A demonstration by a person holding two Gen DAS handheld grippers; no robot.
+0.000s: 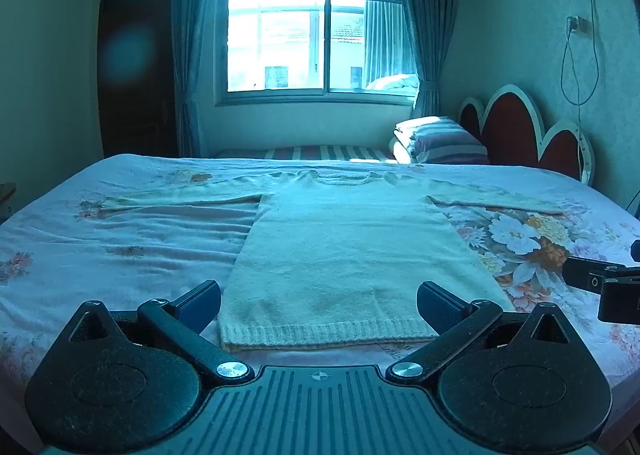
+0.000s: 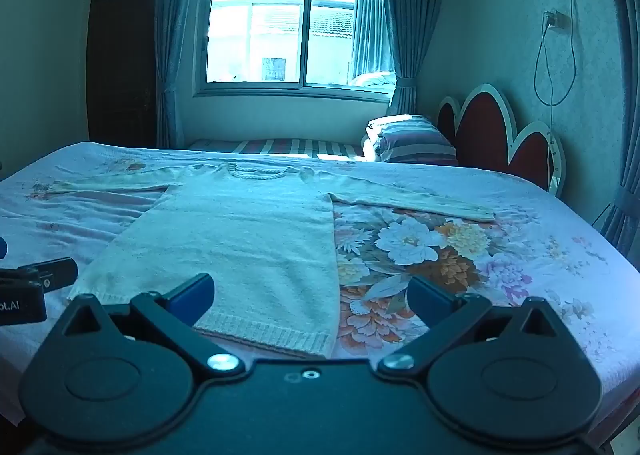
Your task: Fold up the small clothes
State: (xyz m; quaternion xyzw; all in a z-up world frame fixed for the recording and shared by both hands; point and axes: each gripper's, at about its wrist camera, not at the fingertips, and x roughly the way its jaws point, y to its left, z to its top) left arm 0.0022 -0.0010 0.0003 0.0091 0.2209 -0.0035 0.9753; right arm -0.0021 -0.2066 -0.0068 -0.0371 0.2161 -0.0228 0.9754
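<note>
A pale knitted sweater [image 1: 340, 251] lies flat and face up on the bed [image 1: 120, 239], its ribbed hem nearest the cameras, its round neckline at the far end toward the window, and both long sleeves stretched straight out to the sides. In the right wrist view the same sweater [image 2: 240, 239] sits left of centre, with its right sleeve lying over a large flower print on the sheet. The left gripper [image 1: 319, 305] hangs just above the near edge of the bed in front of the hem, its two fingers spread wide with nothing between them; the hem fills the gap from one finger to the other. The right gripper [image 2: 311, 297] is beside it, also spread wide and holding nothing, its left finger over the hem near the sweater's right corner and its right finger over the flowered sheet. Each gripper shows at the edge of the other's view. The sheet is pale with flowers and is wrinkled on the left of the sweater. Beyond the bed stand a scalloped red headboard [image 1: 520, 131] at the right, a striped pillow [image 1: 444, 141] beside it, a bright window [image 1: 312, 15] with curtains [image 1: 424, 23], and a dark door [image 1: 136, 55] at the left.
</note>
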